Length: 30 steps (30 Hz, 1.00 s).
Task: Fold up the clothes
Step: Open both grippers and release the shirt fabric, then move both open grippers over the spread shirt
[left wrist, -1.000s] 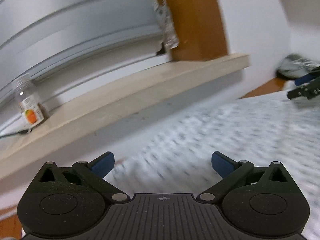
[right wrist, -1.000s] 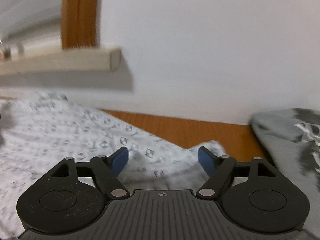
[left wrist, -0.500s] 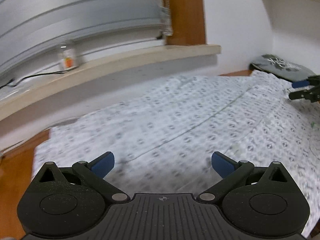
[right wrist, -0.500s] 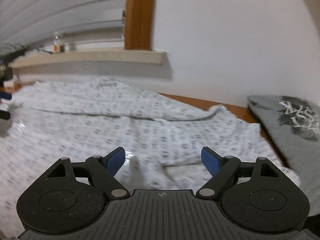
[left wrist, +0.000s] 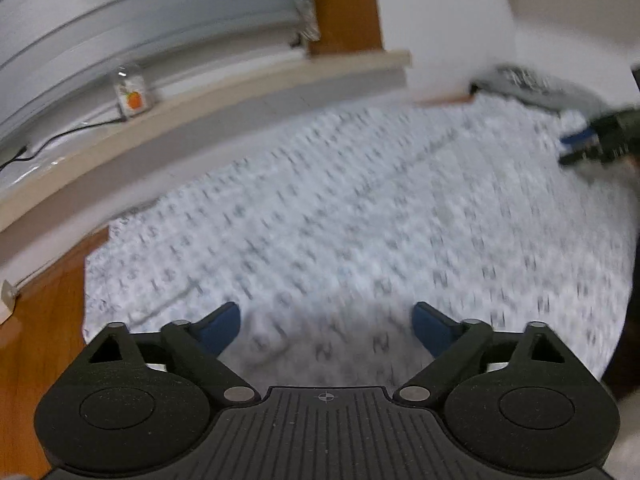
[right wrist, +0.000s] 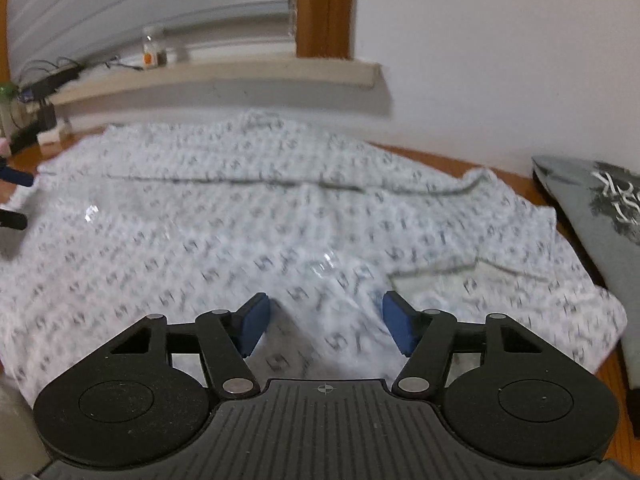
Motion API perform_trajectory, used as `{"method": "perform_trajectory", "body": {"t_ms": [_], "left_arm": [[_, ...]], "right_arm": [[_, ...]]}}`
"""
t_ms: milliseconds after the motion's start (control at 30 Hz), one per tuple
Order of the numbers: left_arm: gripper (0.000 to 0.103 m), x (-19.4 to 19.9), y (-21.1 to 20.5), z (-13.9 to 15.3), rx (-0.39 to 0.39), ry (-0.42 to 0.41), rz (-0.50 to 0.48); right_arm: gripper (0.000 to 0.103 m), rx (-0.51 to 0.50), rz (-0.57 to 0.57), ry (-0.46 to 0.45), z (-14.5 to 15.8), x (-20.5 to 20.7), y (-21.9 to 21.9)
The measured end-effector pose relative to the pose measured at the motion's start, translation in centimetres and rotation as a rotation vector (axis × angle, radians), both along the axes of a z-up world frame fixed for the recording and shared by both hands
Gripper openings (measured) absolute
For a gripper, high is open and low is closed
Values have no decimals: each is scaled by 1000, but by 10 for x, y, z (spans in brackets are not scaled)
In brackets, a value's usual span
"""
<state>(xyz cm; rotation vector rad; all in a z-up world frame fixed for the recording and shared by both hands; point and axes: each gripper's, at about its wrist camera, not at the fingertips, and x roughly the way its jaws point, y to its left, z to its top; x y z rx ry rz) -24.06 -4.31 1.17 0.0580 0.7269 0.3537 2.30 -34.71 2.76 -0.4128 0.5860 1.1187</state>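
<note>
White patterned shirt (right wrist: 248, 216) lies spread across wooden table (left wrist: 40, 304), grey top (right wrist: 592, 216) beside. Left tool (left wrist: 326, 324) and right tool (right wrist: 324, 320) hover over it, both spread, holding nothing. Soft, light, floppy; pinch hem corners.

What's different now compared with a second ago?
Both grippers drew back from the wall end: the left gripper and right gripper now see nearly the whole patterned shirt, not just its far edge. Nothing was grabbed or released. Both sets of jaws stayed open and empty; the shirt stayed spread flat, the grey garment beside it.
</note>
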Motion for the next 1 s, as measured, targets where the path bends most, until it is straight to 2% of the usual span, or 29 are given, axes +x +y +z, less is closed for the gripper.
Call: {"method": "perform_trajectory", "body": {"t_ms": [133, 200, 300, 533, 767, 1000], "left_arm": [[91, -5, 21, -6, -110, -18, 1], [93, -6, 31, -7, -69, -26, 32], [95, -6, 49, -8, -105, -34, 41], [103, 4, 61, -8, -50, -26, 40], [103, 22, 93, -9, -74, -26, 26], [103, 45, 134, -7, -53, -34, 69]], "right_arm": [[62, -11, -27, 11, -4, 6, 2], [63, -7, -34, 11, -6, 8, 4], [65, -4, -36, 9, -7, 11, 9], [67, 0, -41, 8, -9, 20, 20], [69, 0, -52, 46, -14, 41, 42], [71, 2, -61, 45, -20, 66, 79]]}}
